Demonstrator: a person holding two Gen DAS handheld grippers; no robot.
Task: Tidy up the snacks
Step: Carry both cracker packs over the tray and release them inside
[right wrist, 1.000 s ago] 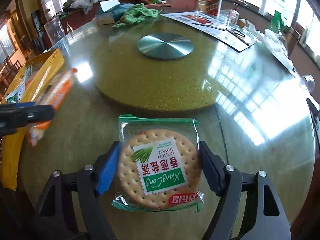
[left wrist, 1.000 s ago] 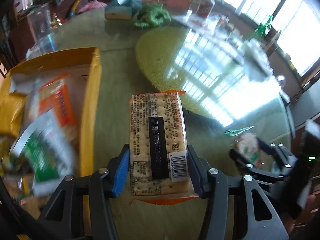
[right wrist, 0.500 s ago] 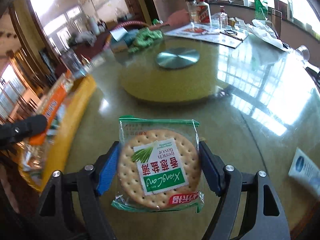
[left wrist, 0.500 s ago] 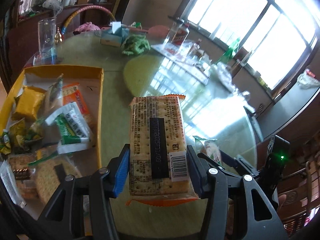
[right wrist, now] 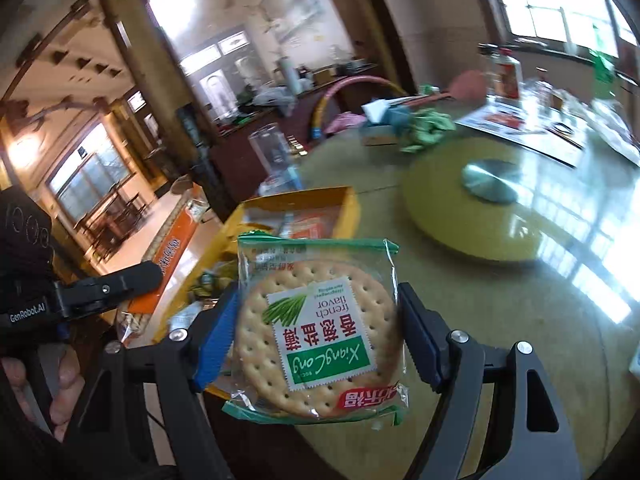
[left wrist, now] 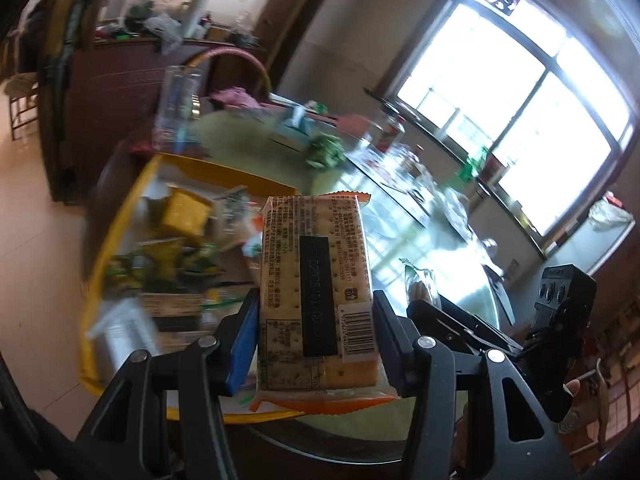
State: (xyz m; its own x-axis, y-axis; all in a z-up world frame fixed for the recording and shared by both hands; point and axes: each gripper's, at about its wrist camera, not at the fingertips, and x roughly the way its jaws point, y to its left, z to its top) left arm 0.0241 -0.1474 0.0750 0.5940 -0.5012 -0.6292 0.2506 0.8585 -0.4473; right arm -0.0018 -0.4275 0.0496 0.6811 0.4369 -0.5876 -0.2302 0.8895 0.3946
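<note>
On my left wrist view, the rectangular cracker pack [left wrist: 316,292] sits mid-frame between the left gripper [left wrist: 314,332] fingers, with the snack tray [left wrist: 116,224] behind it to the left, on the table [left wrist: 440,256] edge. The right gripper [left wrist: 448,320] shows at lower right, beside my pack. On my right wrist view, the round cracker pack [right wrist: 318,332] fills the lower centre, the tray behind it and left; the turntable [right wrist: 460,208] lies at upper right. A clear cup [right wrist: 274,152], I think, stands beyond the tray.
</note>
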